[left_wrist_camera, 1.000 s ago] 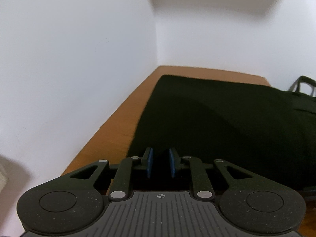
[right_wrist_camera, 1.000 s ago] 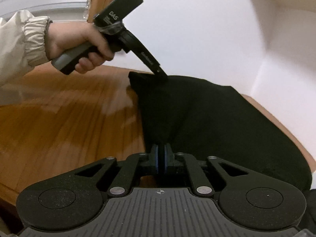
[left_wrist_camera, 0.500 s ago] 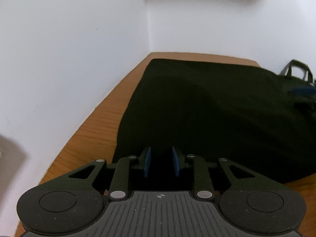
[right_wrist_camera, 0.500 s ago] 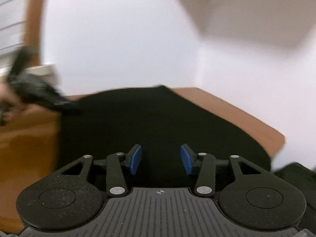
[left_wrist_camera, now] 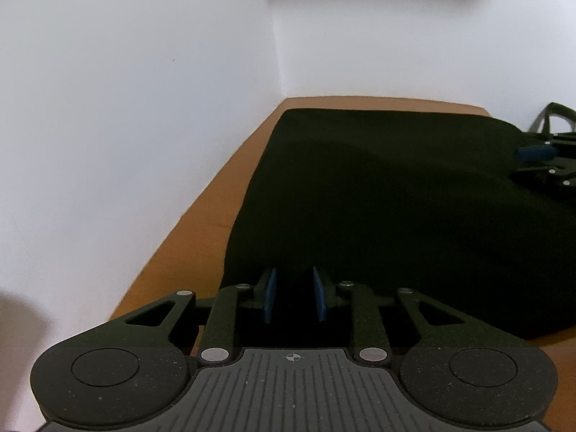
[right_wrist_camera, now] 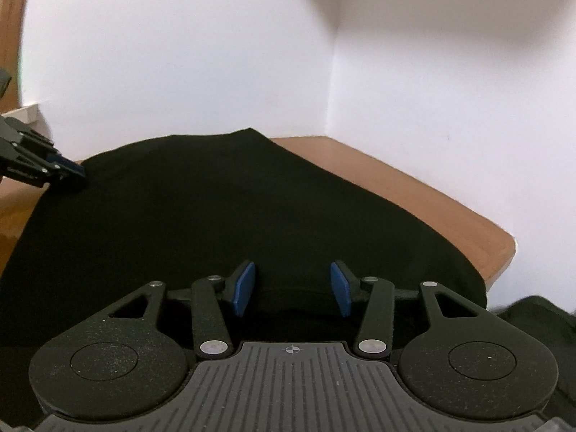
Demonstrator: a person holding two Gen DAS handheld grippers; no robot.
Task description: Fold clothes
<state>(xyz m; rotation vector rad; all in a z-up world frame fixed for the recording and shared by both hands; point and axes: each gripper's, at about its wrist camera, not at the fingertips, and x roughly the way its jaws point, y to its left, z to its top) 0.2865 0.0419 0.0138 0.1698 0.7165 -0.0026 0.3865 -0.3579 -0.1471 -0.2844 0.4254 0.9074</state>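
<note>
Since a second ago we had released the right gripper (right_wrist_camera: 291, 289): its blue pads, pinched before, stood spread wide over the black garment (right_wrist_camera: 230, 208). Left gripper (left_wrist_camera: 294, 295) stayed slightly parted, holding nothing. The soft, matte cloth lay flat on the glossy wooden table (right_wrist_camera: 424, 198).

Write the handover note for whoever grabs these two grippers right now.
Left gripper: open a little, holding nothing, at the black garment's near edge.
Right gripper: wide open, empty, over the same garment.
The garment lies flat with a smooth doubled edge on the wooden table, in the wall corner.
Done: one fold appears laid.
Left: any further folds; more dark cloth lies beside the table's end.
</note>
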